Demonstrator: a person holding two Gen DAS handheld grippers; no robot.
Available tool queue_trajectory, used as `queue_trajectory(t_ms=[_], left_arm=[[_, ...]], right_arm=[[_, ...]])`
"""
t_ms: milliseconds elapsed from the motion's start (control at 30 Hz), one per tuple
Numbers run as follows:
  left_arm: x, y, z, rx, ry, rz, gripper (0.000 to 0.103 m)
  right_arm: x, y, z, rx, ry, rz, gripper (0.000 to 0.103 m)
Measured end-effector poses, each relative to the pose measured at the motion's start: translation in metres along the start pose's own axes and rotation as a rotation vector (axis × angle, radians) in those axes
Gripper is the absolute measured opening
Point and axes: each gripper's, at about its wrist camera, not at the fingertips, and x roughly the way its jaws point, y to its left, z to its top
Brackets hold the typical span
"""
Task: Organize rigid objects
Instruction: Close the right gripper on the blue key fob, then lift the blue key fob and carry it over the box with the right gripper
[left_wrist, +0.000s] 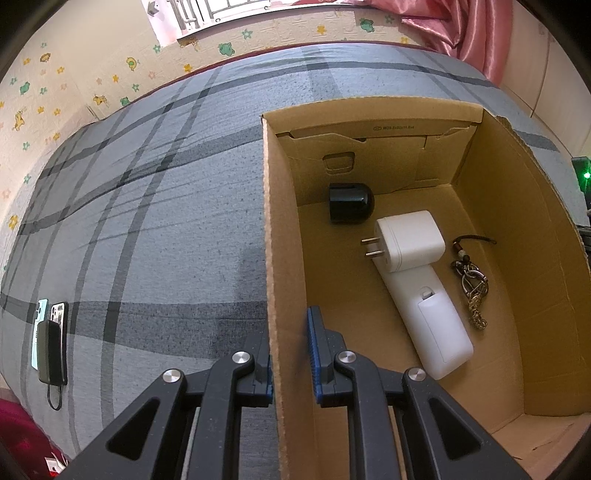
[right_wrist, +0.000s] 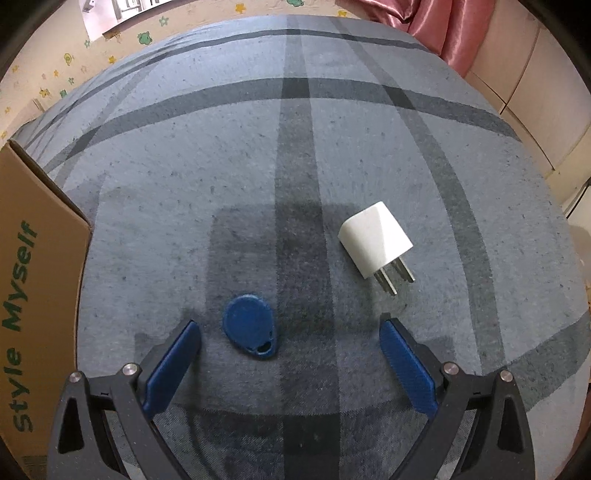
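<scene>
- Grey plaid bedding (right_wrist: 295, 147) carries everything; a wall with cartoon stickers and a pink curtain lie at the far edge.
- Your left tongs (left_wrist: 291, 354) are clamped on the left wall of the cardboard box (left_wrist: 271, 258), one blue pad outside and one inside, steadying it.
- Inside the box lie a black rounded cap (left_wrist: 351, 208) at the far end, a white charger (left_wrist: 410, 240) resting on the far end of a white remote (left_wrist: 428, 317), and a keychain (left_wrist: 471, 284) just right of them.
- Left of the box, well apart, two phones and a dark power bank (left_wrist: 51, 343) sit on the bedding.
- Your right tongs (right_wrist: 290, 365) stand wide apart, pointing steeply down, holding nothing.
- A blue key fob (right_wrist: 251, 326) lies flat just inside the left pad, off centre between the pads.
- A small white plug adapter (right_wrist: 375, 240) lies farther off to the right, prongs toward you; the box's printed side (right_wrist: 37, 258) is at the left.
- Judged step: you are lining up to pick the fob, with the adapter left for later.
- Next, I'd shift the right tongs left to centre the fob. It is thin and flat, so the pads must reach the bedding and close on its edges; the soft cloth may let it slip.
</scene>
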Motion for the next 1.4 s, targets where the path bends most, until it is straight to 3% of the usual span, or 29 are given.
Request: queue_trajectory(t_ms=[267,333,433,500,567,1400], left_arm=[[0.0,-0.001,0.0,0.004,0.001,0.007,0.015],[0.0,-0.001,0.0,0.003,0.0,0.004,0.015],[-0.001,-0.001,0.0,0.004,-0.002,0.007,0.015],[0.0,0.0,0.0,0.002,-0.002,0.006,0.015],[0.0,0.001,0.0,-0.003,-0.002,0.001,0.015],[0.0,0.002,-0.001,-0.001,-0.004,-0.003,0.015]], right_arm=[[0.003,-0.002,0.004,0.01,-0.003,0.0,0.1],[0.001,-0.002,0.004,0.014,-0.005,-0.002,0.095],[-0.006,-0.001,0.004,0.012,-0.011,-0.007,0.072],[-0.012,0.0,0.004,0.002,-0.017,-0.002,0.045],[-0.016,0.002,0.004,-0.008,-0.031,-0.004,0.029],[-0.065,0.008,-0.006,-0.015,-0.06,0.014,0.028]])
